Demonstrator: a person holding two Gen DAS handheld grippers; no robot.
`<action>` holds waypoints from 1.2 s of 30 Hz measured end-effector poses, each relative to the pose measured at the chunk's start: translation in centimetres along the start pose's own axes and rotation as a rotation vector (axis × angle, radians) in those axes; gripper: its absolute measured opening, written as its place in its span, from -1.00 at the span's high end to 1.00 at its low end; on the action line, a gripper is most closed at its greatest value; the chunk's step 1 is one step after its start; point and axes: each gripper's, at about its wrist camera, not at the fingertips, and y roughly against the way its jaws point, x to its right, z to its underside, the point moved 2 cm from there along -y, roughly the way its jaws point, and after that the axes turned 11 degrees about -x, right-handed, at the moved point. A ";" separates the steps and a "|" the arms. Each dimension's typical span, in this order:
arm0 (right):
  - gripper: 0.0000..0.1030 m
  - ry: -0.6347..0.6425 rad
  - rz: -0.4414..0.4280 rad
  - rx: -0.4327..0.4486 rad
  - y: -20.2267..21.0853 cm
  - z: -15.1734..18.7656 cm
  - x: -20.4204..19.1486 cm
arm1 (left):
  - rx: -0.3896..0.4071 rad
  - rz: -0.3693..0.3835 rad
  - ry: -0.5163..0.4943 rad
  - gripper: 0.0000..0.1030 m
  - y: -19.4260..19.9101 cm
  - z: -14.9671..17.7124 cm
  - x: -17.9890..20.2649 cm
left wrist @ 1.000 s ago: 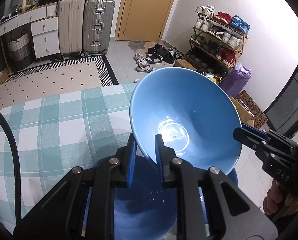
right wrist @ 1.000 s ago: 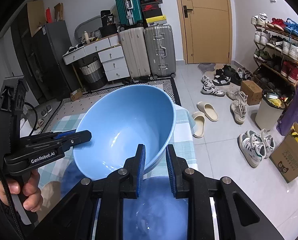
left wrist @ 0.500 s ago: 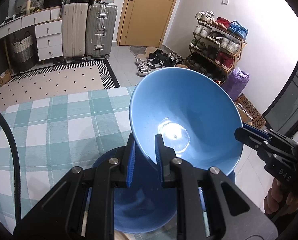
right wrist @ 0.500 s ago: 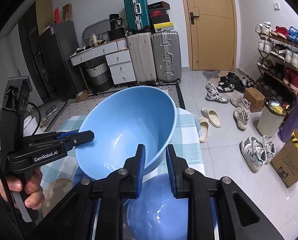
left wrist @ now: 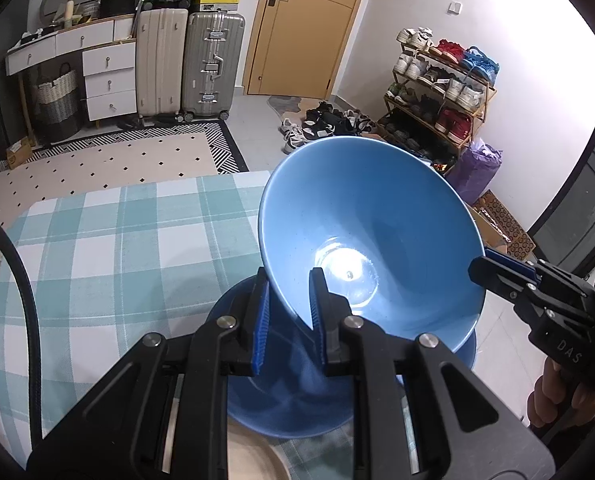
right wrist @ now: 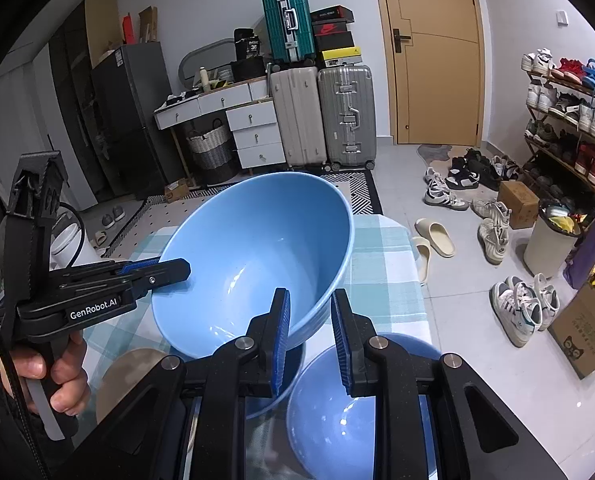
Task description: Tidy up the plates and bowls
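Note:
A light blue bowl (left wrist: 369,240) (right wrist: 257,252) hangs tilted above the table, held by both grippers at opposite rims. My left gripper (left wrist: 287,284) is shut on the near-left rim; in the right wrist view the left gripper (right wrist: 177,268) clamps the bowl's left edge. My right gripper (right wrist: 309,308) is shut on the near rim, and the left wrist view shows the right gripper (left wrist: 493,270) on the bowl's right edge. Under it a second blue bowl (left wrist: 273,400) (right wrist: 337,404) rests on the table. A tan plate (right wrist: 133,376) (left wrist: 253,460) lies beside that one.
The table wears a green-and-white checked cloth (left wrist: 117,240) (right wrist: 381,264), and its far edge drops to a tiled floor. Beyond are a patterned rug (left wrist: 97,168), suitcases (right wrist: 321,116), a shoe rack (left wrist: 441,96) and loose shoes (right wrist: 449,184). A hand (right wrist: 57,376) grips the left tool.
Both grippers have carried the held bowl a little up and off to the side of the lower bowl. More of the lower bowl shows, and the tan plate has come into view.

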 end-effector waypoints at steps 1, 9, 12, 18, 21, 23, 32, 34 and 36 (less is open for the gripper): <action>0.58 0.001 -0.002 0.000 0.0 0.0 -0.1 | 0.001 0.000 0.001 0.70 0.2 0.2 -0.1; 0.57 0.014 -0.016 0.000 0.0 1.1 -1.8 | 0.008 -0.014 0.008 0.70 1.3 2.1 -0.9; 0.56 0.018 -0.025 -0.002 -0.1 1.5 -2.2 | 0.007 -0.016 0.015 0.70 1.6 2.8 -1.2; 0.56 0.020 -0.031 -0.013 -0.6 2.3 -2.9 | 0.002 -0.028 0.017 0.70 1.3 3.6 -1.7; 0.56 0.023 -0.034 -0.022 -1.0 2.7 -3.2 | -0.002 -0.031 0.018 0.70 1.2 4.1 -2.0; 0.56 0.023 -0.038 -0.027 -1.3 3.0 -3.4 | -0.004 -0.032 0.021 0.70 1.1 4.5 -2.3; 0.56 0.032 -0.045 -0.048 -2.3 4.0 -4.2 | -0.014 -0.051 0.032 0.70 0.6 6.1 -3.6; 0.56 0.035 -0.047 -0.053 -2.6 4.2 -4.4 | -0.018 -0.054 0.034 0.70 0.4 6.3 -3.8; 0.56 0.037 -0.048 -0.055 -2.8 4.3 -4.7 | -0.021 -0.057 0.035 0.70 0.2 6.6 -4.0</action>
